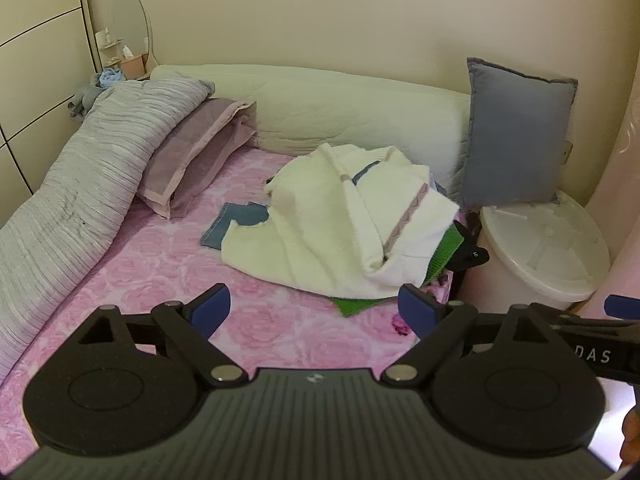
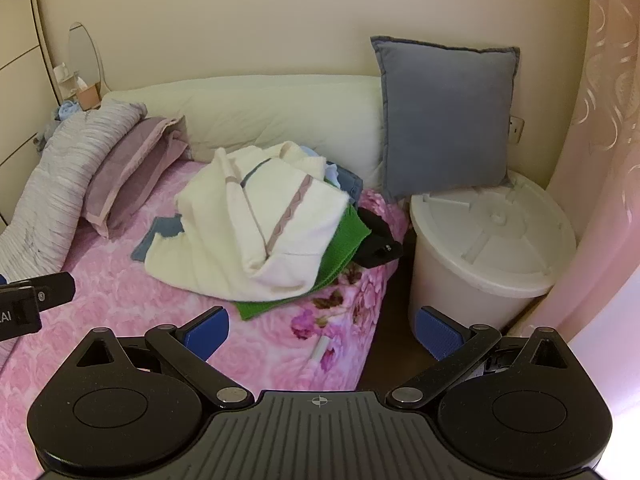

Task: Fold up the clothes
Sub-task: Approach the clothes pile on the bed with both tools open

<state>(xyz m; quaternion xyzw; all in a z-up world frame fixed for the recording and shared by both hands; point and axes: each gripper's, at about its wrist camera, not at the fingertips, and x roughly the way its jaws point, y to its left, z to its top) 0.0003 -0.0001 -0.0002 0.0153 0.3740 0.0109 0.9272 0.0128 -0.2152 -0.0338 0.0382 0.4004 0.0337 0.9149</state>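
Cream walls (image 2: 280,20) enclose a pink-covered bed (image 1: 168,280), a white bin (image 2: 492,248), perhaps a mirror (image 1: 134,20).

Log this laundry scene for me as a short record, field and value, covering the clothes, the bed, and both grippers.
surface: bed with pink rose cover
pile: unfolded, heaped
top item: cream garment with mauve trim
beneath: green garment, blue garment, black item
beside bed: white lidded bin, grey cushion leaning on it
left gripper: open, empty, short of pile
right gripper: open, empty, short of pile
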